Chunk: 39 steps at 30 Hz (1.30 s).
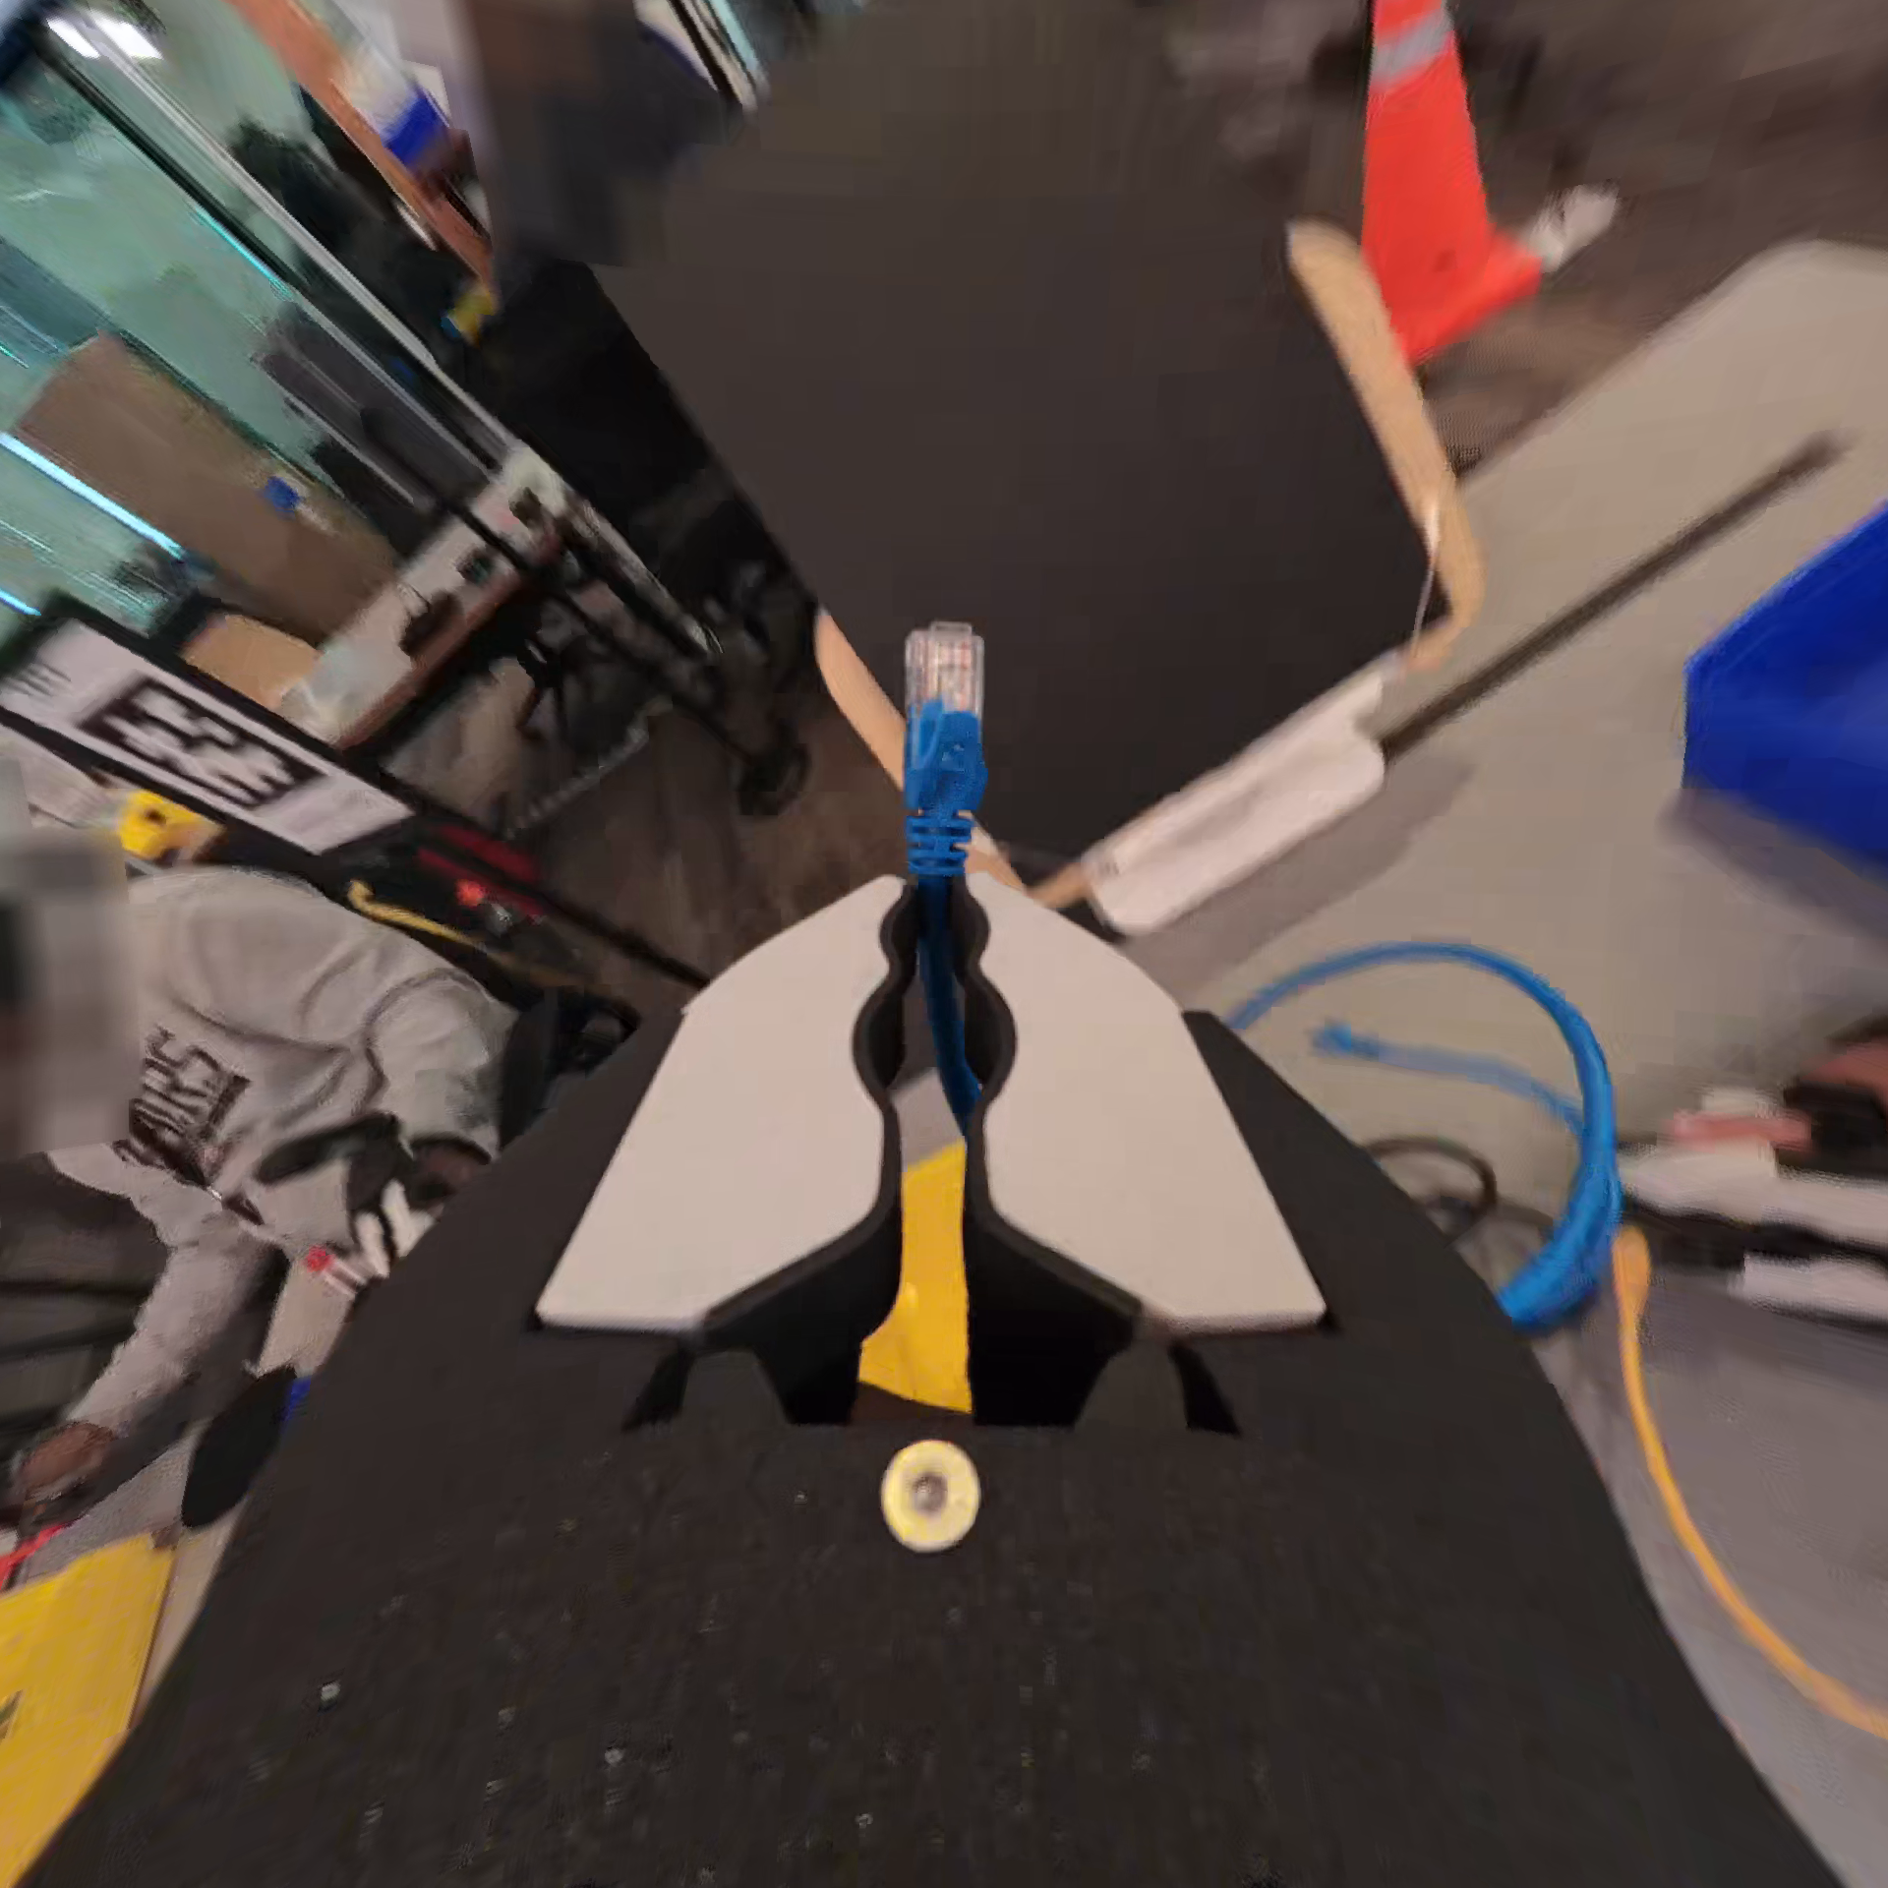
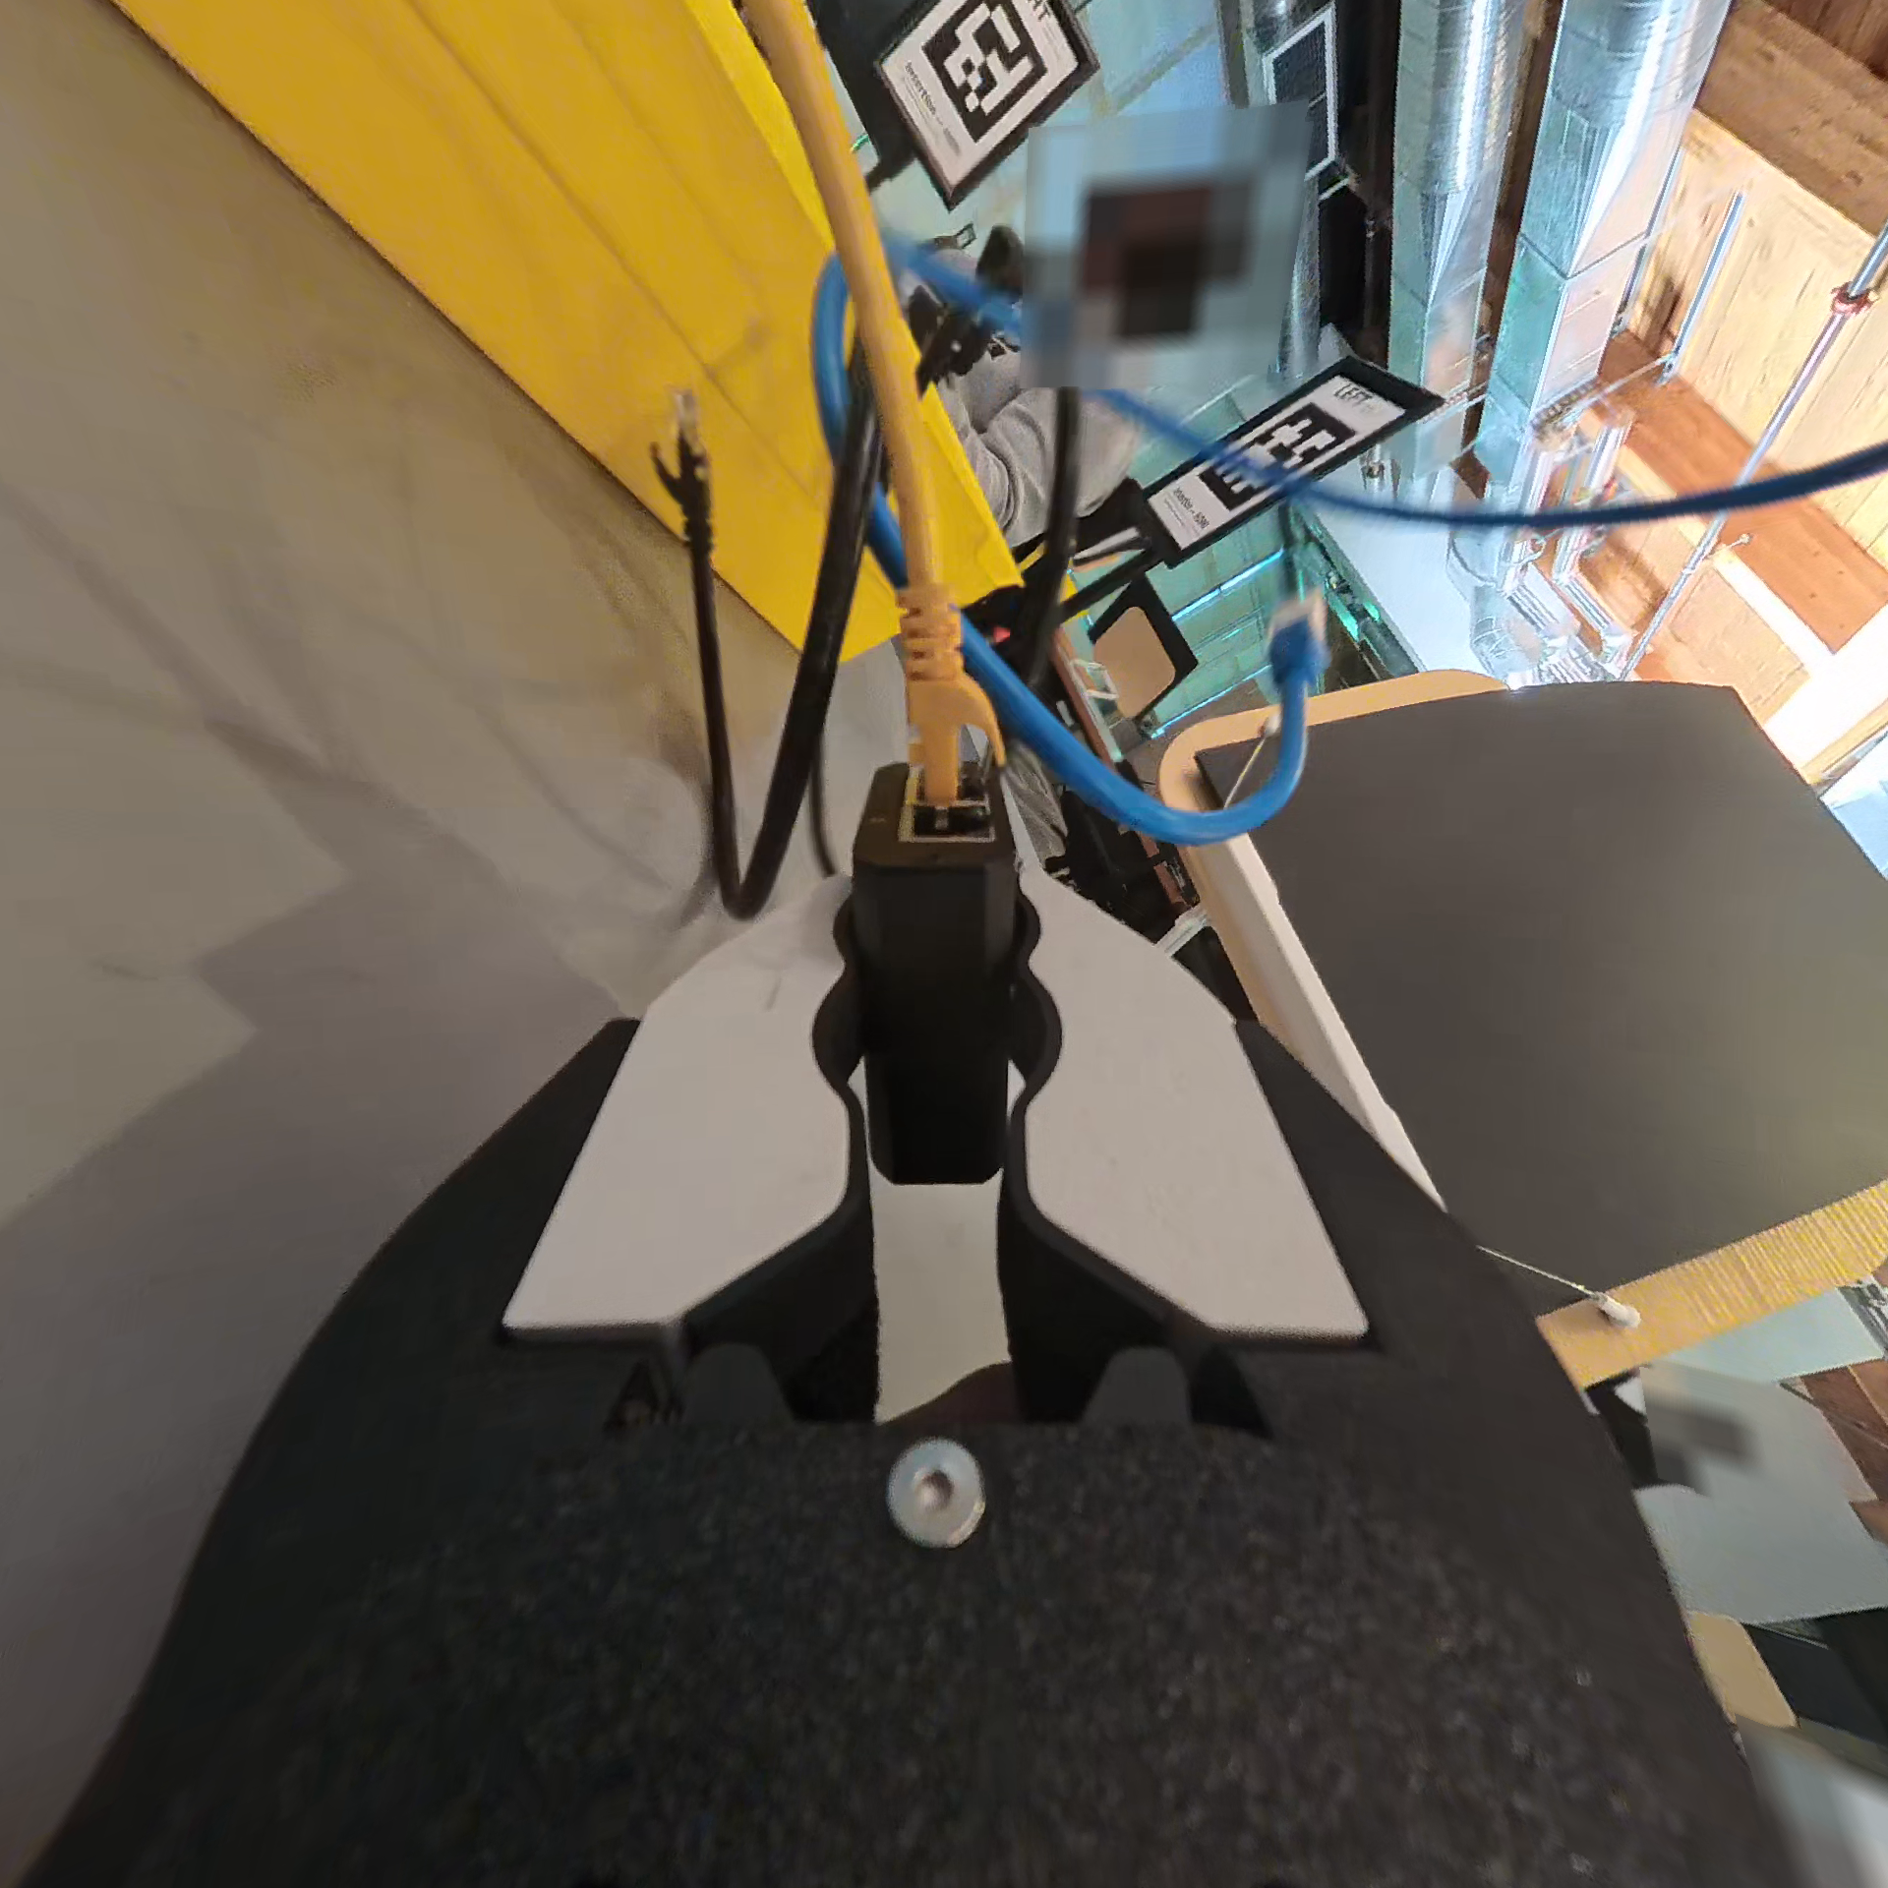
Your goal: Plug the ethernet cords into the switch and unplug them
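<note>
left gripper (image 1: 935, 899): pinching the blue cord (image 1: 945, 776), plug sticking out past the tips
right gripper (image 2: 935, 930): gripping the black switch (image 2: 935, 981)
yellow cord (image 2: 935, 674): sitting plugged into the switch

Left view background motion-blurred. Yellow cord (image 2: 868, 307) cut off at top edge; blue cord (image 2: 1532, 511) exits right edge; switch (image 2: 935, 981) base hidden.

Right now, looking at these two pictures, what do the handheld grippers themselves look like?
Both look alike. The left gripper and the right gripper each have two broad, light grey fingers edged in black, with wavy, scalloped inner edges. Behind them sits a wide, black, grainy body with a round silver screw at its centre.
</note>
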### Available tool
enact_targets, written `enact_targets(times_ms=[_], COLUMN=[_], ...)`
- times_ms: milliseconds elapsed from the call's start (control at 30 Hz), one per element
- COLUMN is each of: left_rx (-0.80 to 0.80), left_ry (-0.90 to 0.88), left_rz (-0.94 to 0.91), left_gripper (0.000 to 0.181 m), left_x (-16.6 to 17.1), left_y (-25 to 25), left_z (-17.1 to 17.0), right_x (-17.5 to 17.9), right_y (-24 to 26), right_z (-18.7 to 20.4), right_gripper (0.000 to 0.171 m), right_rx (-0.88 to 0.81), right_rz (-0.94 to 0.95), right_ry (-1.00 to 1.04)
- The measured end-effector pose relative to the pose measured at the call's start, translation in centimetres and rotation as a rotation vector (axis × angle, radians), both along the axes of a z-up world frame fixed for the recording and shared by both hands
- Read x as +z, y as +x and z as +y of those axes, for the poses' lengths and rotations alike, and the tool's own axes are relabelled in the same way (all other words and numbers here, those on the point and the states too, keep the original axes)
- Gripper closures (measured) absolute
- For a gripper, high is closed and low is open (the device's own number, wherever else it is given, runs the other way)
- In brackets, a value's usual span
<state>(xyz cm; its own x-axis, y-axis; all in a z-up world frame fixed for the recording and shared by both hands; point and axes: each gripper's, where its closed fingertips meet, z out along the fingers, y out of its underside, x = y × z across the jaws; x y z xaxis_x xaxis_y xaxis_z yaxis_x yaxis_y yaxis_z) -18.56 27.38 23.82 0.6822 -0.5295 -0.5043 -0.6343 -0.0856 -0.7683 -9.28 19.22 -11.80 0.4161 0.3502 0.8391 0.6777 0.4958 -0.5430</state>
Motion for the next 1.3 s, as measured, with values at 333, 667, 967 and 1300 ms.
enact_targets(times_ms=[333,667,967,1300], left_rx=[-0.171,-0.260,-0.029,-0.187], left_ry=[-0.547,-0.778,-0.353,-0.353], left_rz=[-0.120,-0.516,0.092,0.372], left_gripper=[0.176,0.161,0.152,0.181], left_x=[-22.2,-34.1,-37.0,-41.6], left_y=[-6.6,-2.5,-8.6,-5.1], left_z=[-13.6,-24.4,-15.3,-14.1], right_x=[3.9,4.5,3.7,3.3], right_y=[1.2,2.8,2.3,1.9], right_z=[-0.7,0.8,0.9,0.9], right_gripper=[0.147,0.147,0.147,0.147], right_rx=[0.036,-0.011,-0.012,0.005], right_rz=[0.234,0.357,0.313,0.300], right_ry=[0.046,-0.048,-0.073,-0.102])
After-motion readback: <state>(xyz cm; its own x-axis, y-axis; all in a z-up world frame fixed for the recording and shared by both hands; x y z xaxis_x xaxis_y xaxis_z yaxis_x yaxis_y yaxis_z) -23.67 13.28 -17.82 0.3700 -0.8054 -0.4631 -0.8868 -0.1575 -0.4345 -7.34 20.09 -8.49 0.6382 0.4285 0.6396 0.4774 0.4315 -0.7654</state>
